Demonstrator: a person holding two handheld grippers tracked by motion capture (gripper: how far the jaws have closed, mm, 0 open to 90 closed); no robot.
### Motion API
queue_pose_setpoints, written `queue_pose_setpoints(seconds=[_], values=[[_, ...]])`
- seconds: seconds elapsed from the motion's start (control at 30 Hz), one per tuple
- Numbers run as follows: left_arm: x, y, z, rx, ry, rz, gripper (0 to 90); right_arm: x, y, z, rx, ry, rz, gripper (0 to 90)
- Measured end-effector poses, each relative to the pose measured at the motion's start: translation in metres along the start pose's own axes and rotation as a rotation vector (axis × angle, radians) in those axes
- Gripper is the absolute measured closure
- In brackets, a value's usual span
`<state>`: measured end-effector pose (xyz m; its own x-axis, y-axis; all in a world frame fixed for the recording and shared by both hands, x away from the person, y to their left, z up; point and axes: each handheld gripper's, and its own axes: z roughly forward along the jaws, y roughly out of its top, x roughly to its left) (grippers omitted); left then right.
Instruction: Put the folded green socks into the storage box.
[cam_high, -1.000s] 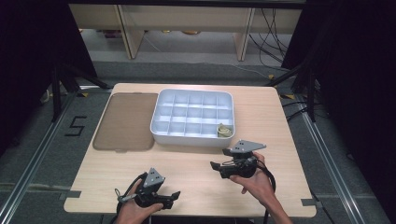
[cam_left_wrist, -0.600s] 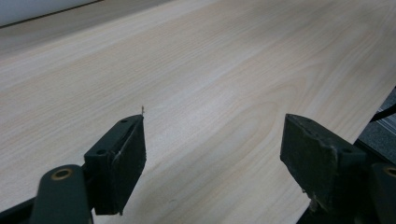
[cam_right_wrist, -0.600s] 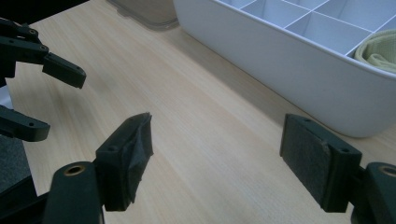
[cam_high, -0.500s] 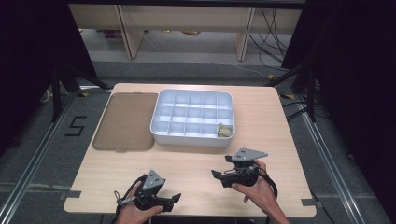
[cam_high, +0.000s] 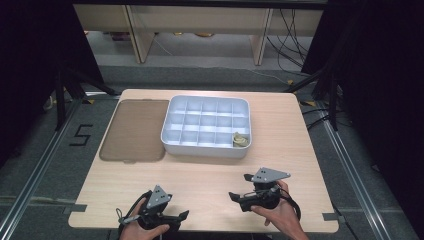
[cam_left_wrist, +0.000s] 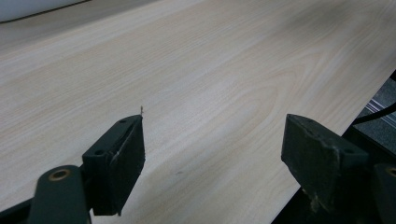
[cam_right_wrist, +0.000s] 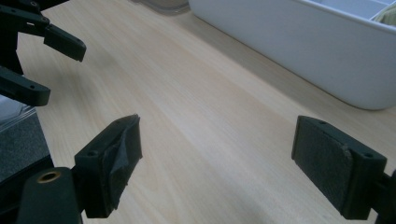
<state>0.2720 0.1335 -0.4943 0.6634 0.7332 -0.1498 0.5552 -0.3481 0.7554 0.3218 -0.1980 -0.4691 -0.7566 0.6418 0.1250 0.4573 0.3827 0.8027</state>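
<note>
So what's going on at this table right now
A person holds a two-jaw gripper in each hand near the table's front edge. The left gripper and right gripper are both open and hold nothing. Farther back sits a white compartment tray with one small yellowish item in its near right corner cell, and a brown lid-like panel lies beside it.

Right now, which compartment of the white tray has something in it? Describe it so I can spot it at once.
Start at the white compartment tray in the middle of the wooden table, beside the flat brown lid. Go to its near right corner, the one closest to the right gripper. That cell holds a small yellowish item; the other cells look empty.
</note>
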Motion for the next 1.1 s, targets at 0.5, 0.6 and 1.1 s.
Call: queue_pose_setpoints(seconds=[0.5, 0.6, 1.1], values=[[-0.003, -0.006, -0.004, 0.003, 0.0, 0.02, 20.8, 0.006, -0.019, -0.006, 0.064, 0.02, -0.023, 17.1], [-0.004, -0.008, -0.005, 0.011, 0.004, 0.016, 20.8, 0.008, -0.023, -0.007, 0.066, 0.022, -0.017, 17.1], [-0.009, -0.01, -0.003, 0.037, 0.018, 0.056, 20.0, 0.017, -0.042, -0.012, 0.088, 0.021, -0.048, 16.6]])
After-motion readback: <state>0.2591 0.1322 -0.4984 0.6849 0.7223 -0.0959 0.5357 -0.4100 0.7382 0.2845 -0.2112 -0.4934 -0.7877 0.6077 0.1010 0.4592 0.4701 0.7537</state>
